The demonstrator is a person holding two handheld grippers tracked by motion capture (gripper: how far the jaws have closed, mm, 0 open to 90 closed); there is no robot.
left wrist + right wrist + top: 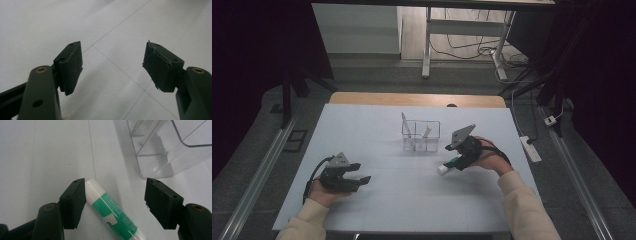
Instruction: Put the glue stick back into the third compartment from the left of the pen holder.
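Observation:
A white and green glue stick lies flat on the pale table, its white cap pointing away from me; it also appears in the high view. My right gripper is open around it, the left pad touching the cap end and the right pad well apart. A clear plastic organiser with compartments stands just beyond, holding a few thin white items. My left gripper rests open near the table's front left, with bare table between its pads.
The pale tabletop spreads around both hands. Beyond its far edge stand a desk frame and loose cables on the floor. A power strip lies off the right side.

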